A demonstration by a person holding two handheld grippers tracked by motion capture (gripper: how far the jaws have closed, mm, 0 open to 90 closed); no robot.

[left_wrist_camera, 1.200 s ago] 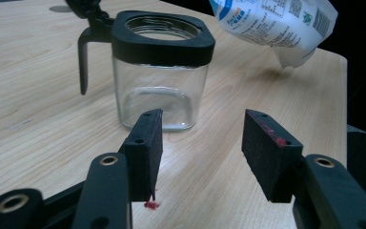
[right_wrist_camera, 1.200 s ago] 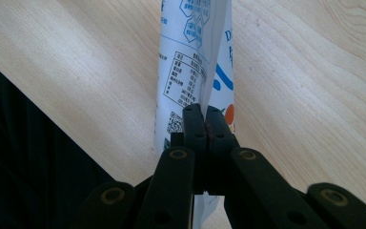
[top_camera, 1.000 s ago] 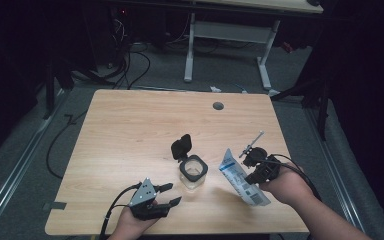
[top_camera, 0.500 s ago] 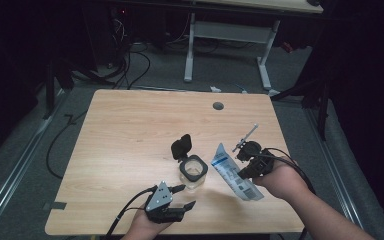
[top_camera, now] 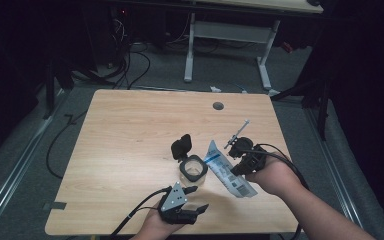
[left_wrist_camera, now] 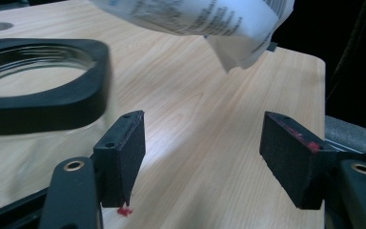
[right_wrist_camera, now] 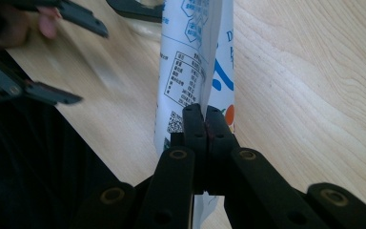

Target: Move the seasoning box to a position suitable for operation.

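A clear jar (top_camera: pixel 192 168) with a black rim and its hinged black lid (top_camera: pixel 181 146) flipped open stands at the table's middle front. My right gripper (top_camera: pixel 235 168) is shut on a white packet with blue print (top_camera: pixel 226 172), held tilted just right of the jar. In the right gripper view the jaws (right_wrist_camera: pixel 205 119) pinch the packet (right_wrist_camera: pixel 195 57) near its lower end. My left gripper (top_camera: pixel 194 199) is at the front edge below the jar. Its jaws have just been opening, and they stand wide (left_wrist_camera: pixel 205 157) with nothing between them. The jar rim (left_wrist_camera: pixel 43 90) sits to their left and the packet (left_wrist_camera: pixel 195 14) hangs above.
The wooden table (top_camera: pixel 130 130) has a round cable hole (top_camera: pixel 218 106) near its far edge. Its right edge (left_wrist_camera: pixel 321 95) lies close to the left gripper's line of sight. Behind the table stands another desk's white frame (top_camera: pixel 230 35), with cables on the floor at left.
My left gripper slid right along the front edge toward the jar and its jaws spread wider. My right hand carried the packet slightly up and left, closer to the jar.
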